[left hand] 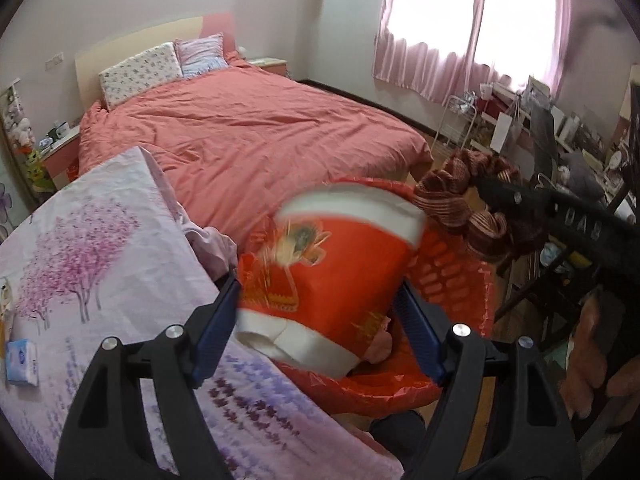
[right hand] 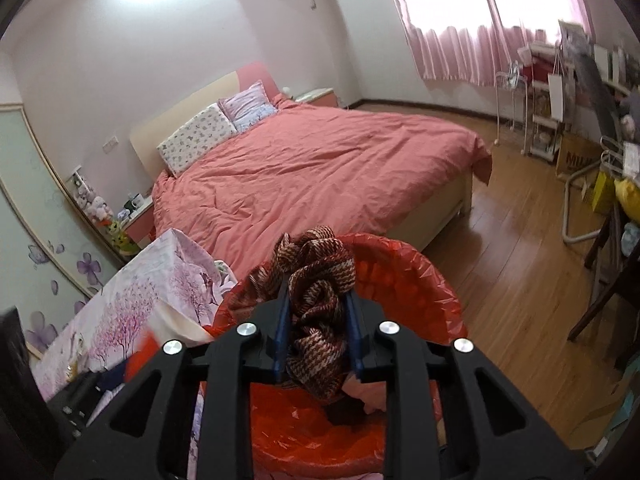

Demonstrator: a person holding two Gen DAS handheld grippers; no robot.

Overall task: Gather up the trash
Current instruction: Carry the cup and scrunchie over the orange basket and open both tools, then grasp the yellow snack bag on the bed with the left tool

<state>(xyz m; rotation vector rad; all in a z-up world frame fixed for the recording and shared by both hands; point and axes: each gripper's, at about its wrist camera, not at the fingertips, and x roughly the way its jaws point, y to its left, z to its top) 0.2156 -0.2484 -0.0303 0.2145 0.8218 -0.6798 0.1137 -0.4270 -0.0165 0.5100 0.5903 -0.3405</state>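
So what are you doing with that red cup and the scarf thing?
A person is collecting trash. The left hand-held gripper holds a red and white paper cup over the red-lined bin. The right hand-held gripper has a brown plaid cloth between its fingers, also above the bin.

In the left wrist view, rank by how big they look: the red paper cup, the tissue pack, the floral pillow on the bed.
1. red paper cup, though it sits nearest the camera
2. floral pillow
3. tissue pack
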